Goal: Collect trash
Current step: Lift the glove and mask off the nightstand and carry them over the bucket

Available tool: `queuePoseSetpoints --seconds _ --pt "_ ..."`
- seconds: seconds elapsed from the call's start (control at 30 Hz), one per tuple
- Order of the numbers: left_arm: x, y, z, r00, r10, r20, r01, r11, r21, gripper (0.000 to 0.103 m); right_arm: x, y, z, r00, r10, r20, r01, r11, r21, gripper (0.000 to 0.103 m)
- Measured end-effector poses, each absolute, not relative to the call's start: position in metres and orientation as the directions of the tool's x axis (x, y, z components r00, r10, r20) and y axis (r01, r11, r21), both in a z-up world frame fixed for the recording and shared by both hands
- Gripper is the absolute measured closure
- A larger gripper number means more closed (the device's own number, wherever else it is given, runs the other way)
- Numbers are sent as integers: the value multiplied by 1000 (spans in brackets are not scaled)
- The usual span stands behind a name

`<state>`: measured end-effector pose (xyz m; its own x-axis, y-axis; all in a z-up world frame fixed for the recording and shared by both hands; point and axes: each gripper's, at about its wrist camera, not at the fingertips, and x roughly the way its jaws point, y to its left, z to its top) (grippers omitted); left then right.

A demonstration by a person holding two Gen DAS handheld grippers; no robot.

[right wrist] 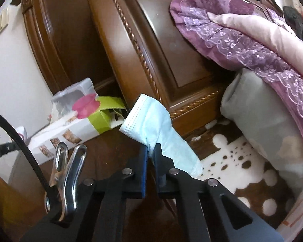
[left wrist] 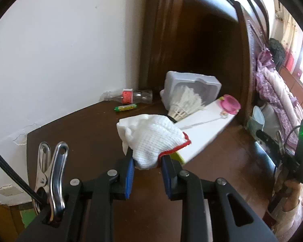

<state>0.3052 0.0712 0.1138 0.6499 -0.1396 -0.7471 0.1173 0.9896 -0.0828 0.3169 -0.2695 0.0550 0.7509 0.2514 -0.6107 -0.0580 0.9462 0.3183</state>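
L gripper (left wrist: 147, 161) is clamped narrow on a white knit glove (left wrist: 151, 139) w/ red cuff trim; glove is bunched between the blue pads (left wrist: 130, 173), held up above the dark wood table (left wrist: 74, 129). R gripper (right wrist: 150, 155) is pinched nearly shut on a light blue face mask (right wrist: 151, 125), which stands up from the jaws and droops to the right.

Behind the glove, mid-table: a shuttlecock (left wrist: 183, 104) lies against a white foam block (left wrist: 192, 84). Just beside them a long white box (left wrist: 204, 129) w/ green end runs toward the table's right edge; a pink spool (left wrist: 230, 102) sits on its far end. At the table's back edge, near the wall corner, an empty plastic bottle (left wrist: 131, 96) lies on its side, w/ a green battery (left wrist: 126, 107) just in front.

R of the table: a wooden headboard (right wrist: 151, 46), purple lace bedding (right wrist: 242, 40), grey pillow (right wrist: 262, 121).
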Motion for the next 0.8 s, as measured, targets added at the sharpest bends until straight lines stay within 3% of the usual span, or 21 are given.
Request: queuePoseSetpoints --seconds 0.43,0.53,0.8 --pt "256 43 134 661 -214 -719 209 973 -98 78 239 -271 132 848 285 -447 -136 932 335 97" --pt "239 33 141 673 -198 -712 217 974 -66 78 218 -266 143 846 301 -440 -167 934 317 97" --pt "185 11 155 649 -290 -703 293 948 -120 78 145 -249 150 833 326 -448 -214 935 283 97"
